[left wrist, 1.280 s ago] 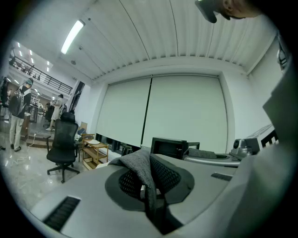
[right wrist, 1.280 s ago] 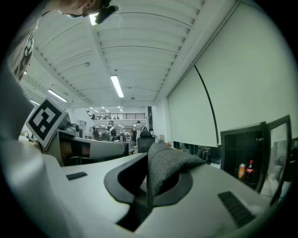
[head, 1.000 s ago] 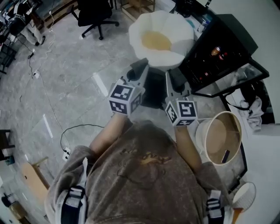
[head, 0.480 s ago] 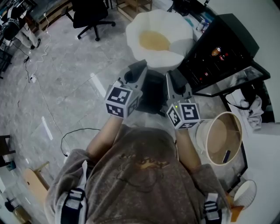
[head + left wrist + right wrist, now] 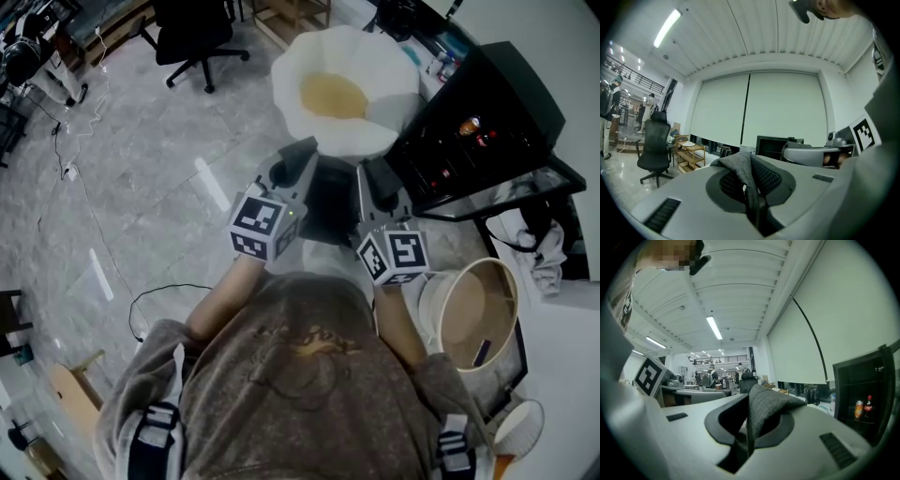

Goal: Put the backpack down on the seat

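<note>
Near the seat [image 5: 292, 105], my left hand-held gripper [image 5: 294, 161] and right hand-held gripper [image 5: 377, 174] carry the backpack [image 5: 329, 195]. Both clamp its fabric.

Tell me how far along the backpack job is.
Done: the backpack is picked up, its grey fabric clamped in the left tool and right tool. In hand: held just short of the white seat. Left: lower it onto the seat and release.
</note>
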The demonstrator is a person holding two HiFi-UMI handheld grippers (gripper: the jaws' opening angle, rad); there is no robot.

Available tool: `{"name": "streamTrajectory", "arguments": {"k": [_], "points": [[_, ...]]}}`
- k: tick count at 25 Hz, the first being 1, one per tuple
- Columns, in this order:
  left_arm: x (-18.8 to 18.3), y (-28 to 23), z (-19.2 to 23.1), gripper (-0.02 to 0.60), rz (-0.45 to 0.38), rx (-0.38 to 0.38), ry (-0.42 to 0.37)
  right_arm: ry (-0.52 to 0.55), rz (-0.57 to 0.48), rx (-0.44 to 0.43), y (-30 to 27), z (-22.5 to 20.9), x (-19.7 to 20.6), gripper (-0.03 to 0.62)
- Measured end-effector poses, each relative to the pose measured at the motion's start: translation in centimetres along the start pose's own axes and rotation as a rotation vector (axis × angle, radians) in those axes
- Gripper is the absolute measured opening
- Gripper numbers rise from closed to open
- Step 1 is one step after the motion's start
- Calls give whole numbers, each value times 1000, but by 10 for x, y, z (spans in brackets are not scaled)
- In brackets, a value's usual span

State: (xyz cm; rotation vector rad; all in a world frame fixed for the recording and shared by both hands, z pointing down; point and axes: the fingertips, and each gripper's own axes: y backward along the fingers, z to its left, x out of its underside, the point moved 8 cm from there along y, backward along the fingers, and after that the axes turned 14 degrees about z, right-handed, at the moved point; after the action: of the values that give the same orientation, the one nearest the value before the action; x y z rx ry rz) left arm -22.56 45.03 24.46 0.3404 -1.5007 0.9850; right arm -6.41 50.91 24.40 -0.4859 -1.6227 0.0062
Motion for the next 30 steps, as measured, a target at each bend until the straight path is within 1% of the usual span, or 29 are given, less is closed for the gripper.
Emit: {"name": "streamTrajectory", "arguments": {"k": [5, 11, 16, 26, 30], "points": [[-10, -31, 20, 32, 20, 9, 16, -1, 1, -28, -30, -22, -9, 29], [-33, -74, 41, 32, 33, 20, 25, -33, 16, -38, -67, -56, -26, 29], [-52, -110, 57, 32, 49, 4, 27, -33, 29, -63, -98, -86, -40, 29], [-87, -186, 84, 32, 62, -31, 65, -24, 54, -130, -158, -152, -70, 31], [-95, -206, 94, 32, 50, -51, 74, -11, 59, -162, -179, -171, -79, 31]]}}
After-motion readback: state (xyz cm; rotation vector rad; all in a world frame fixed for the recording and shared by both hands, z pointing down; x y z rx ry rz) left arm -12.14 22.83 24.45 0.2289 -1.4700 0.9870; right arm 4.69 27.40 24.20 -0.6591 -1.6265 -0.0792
